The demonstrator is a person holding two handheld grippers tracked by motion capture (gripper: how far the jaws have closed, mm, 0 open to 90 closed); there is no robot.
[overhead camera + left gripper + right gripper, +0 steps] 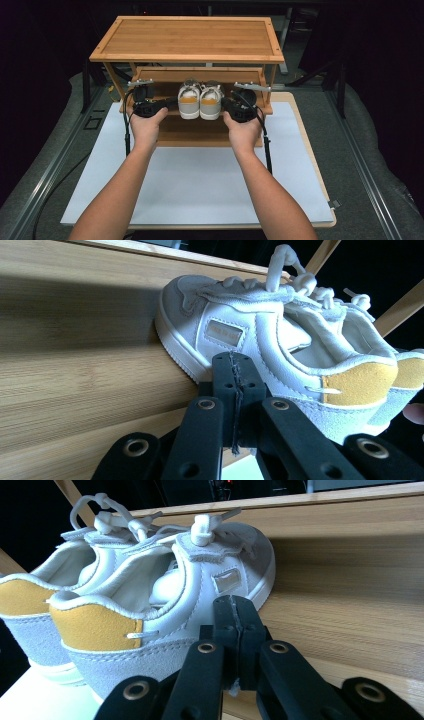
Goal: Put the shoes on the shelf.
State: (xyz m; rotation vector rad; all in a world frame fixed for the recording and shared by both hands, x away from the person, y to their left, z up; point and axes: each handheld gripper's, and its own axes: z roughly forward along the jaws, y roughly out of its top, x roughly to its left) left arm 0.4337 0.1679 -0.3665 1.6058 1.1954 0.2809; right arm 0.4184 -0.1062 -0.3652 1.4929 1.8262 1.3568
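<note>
A pair of white sneakers with yellow heel patches stands side by side on the middle shelf of a bamboo shoe rack (190, 39), heels toward me. The left shoe (189, 101) (260, 340) has my left gripper (172, 103) (234, 361) at its outer side, jaws shut with nothing between them, tips against the shoe's lower side. The right shoe (211, 101) (165, 595) has my right gripper (225, 104) (234, 603) at its outer side, also shut and empty, tips at the shoe's side. Each gripper view shows the other shoe behind the near one.
The rack stands on a white mat (200, 185) over a wooden table; a lower shelf (200, 131) lies beneath the shoes. The shelf board (75, 365) (350, 595) stretches out to either side of the shoes. Dark surroundings lie beyond the table edges.
</note>
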